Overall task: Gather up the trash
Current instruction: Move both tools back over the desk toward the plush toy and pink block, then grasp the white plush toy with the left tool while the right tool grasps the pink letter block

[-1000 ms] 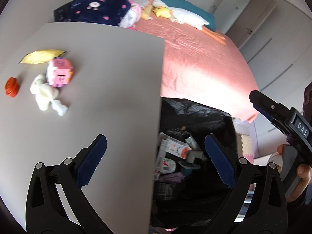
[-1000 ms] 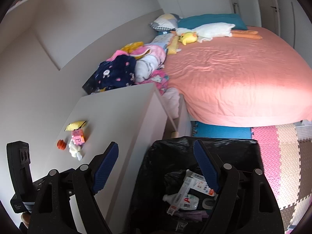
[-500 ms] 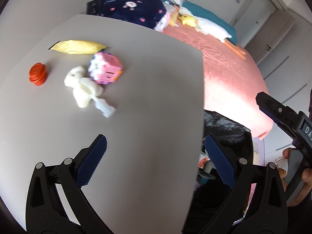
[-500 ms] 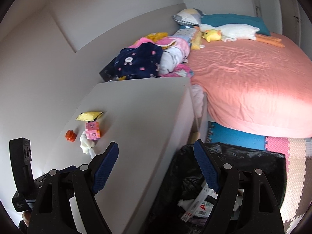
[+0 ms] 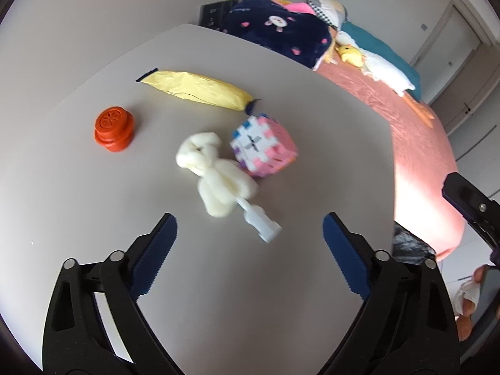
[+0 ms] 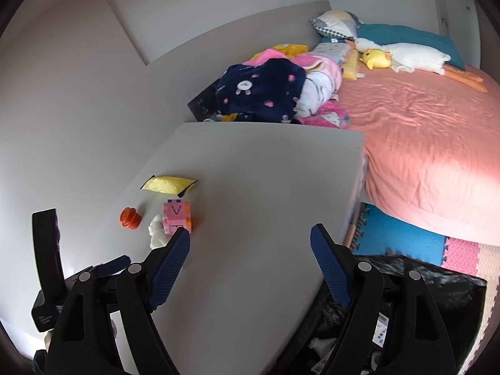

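On the grey table [image 5: 281, 281] lie a yellow wrapper [image 5: 200, 89], an orange cap [image 5: 114, 128], a pink puzzle cube [image 5: 265, 147] and a white plush toy [image 5: 215, 172] with a pale tag [image 5: 261, 223]. My left gripper [image 5: 250, 250] hovers just short of the plush; its jaws are closing with nothing between them. My right gripper [image 6: 250, 262] is open and empty over the table's near part. The same wrapper [image 6: 168, 184], cap [image 6: 129, 217], cube [image 6: 176, 215] and plush [image 6: 156, 231] lie ahead to its left. The black trash bag [image 6: 406, 297] sits below the table's right edge.
A bed with a salmon cover [image 6: 422, 143] stands right of the table, piled with clothes [image 6: 262, 90] and a plush duck [image 6: 403, 54]. Foam mats [image 6: 406, 237] cover the floor. The other gripper's body [image 5: 472, 206] and a hand [image 5: 468, 300] show at the right edge.
Both grippers swung left from over the trash bag to above the table. The toys, cap and wrapper now sit larger and closer before the left gripper, whose fingers stand slightly narrower.
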Motion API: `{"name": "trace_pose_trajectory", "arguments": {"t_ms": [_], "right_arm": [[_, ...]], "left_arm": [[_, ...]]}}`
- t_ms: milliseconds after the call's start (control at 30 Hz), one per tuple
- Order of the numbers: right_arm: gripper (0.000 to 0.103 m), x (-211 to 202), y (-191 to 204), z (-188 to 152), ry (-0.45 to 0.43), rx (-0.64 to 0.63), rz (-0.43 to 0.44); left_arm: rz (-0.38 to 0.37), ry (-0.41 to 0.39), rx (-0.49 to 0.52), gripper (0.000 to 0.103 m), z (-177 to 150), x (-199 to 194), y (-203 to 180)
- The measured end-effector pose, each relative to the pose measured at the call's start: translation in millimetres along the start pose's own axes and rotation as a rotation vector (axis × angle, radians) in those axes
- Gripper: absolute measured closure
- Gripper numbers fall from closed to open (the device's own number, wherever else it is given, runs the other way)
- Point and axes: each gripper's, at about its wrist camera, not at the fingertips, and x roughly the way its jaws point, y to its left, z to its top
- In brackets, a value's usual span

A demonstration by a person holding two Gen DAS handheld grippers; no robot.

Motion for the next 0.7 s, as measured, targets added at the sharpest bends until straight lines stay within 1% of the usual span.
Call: {"name": "trace_pose_trajectory", "arguments": {"t_ms": [167,233,333,467,500,667,700], "right_arm": [[0.023,17.3,10.4,5.7,0.018,-0.010,0.014],[0.023,25.4,14.4,8.3,0.027,-0.014,0.017],[0.023,35.4,19.6,10.1,0.040,-0.021,0.022],[0.023,49.5,27.1,13.3,0.057,-0.034,0.028],[0.023,51.9,28.4,13.7,0.059,-0.036,0.029],[0.023,66.0,39.5,14.9,0.075,-0.052,0.041],[0.023,69.6,42.8,14.8,0.080,-0.060,0.043]], "left_arm": [[0.036,0.015,0.000,0.021,11.6,18.0,9.1],[0.039,0.019,-0.005,0.022,15.7,23.9,12.7],[0.048,0.023,-0.003,0.027,18.5,30.1,15.9],[0.049,0.033,-0.001,0.044,20.4,37.2,20.7],[0.049,0.022,0.006,0.049,20.8,36.5,21.2],[0.027,0.009,0.018,0.063,19.1,33.7,25.7],[0.029,0.006,0.019,0.064,18.0,32.5,26.8]]}}
